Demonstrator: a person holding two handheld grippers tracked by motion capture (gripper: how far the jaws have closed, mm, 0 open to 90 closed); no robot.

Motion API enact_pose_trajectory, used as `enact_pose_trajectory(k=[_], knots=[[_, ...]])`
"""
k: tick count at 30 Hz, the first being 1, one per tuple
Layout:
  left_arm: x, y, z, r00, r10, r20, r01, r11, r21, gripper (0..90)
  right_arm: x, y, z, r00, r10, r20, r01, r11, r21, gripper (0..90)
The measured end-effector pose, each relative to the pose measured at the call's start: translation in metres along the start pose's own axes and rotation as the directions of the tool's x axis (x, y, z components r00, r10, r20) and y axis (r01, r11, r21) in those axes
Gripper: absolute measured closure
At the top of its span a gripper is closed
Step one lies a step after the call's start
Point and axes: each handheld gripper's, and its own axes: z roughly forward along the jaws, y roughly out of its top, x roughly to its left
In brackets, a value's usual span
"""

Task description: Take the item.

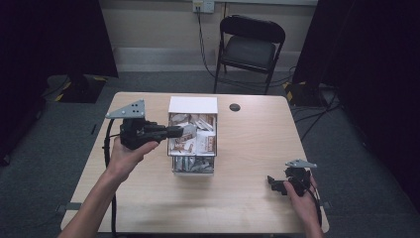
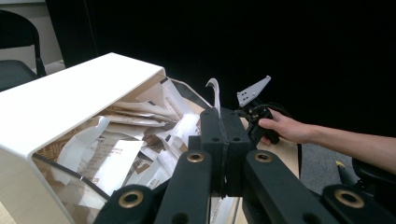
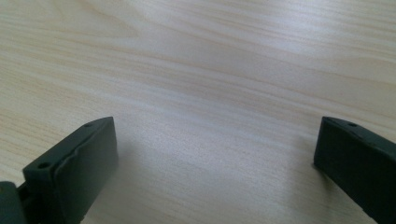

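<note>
A white box (image 1: 193,105) with a clear front (image 1: 193,166) stands at the middle of the wooden table (image 1: 247,148), full of crumpled white and brown paper packets (image 1: 195,139). My left gripper (image 1: 177,131) hovers over the box's left side. In the left gripper view its jaws are pressed together (image 2: 223,122) on a thin white packet (image 2: 215,93) that sticks up between them, above the packet pile (image 2: 135,140). My right gripper (image 1: 275,183) rests low at the table's front right, and its jaws stand wide apart (image 3: 215,140) over bare wood.
A black folding chair (image 1: 250,47) stands behind the table. A small black round cap (image 1: 235,107) sits in the tabletop right of the box. The left gripper's cable (image 1: 106,148) hangs along the table's left side. Bare wood lies between the box and the right gripper.
</note>
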Motion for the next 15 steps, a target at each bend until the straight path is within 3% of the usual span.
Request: enact_pose_trajectory(k=[15], knots=[[-0.003,0.006,-0.016,0.9997,0.009,-0.024,-0.01,0.9995,-0.03,90.0,0.0,0.0,0.0,1.0,0.0,0.0,0.0,1.0,0.0,0.0]])
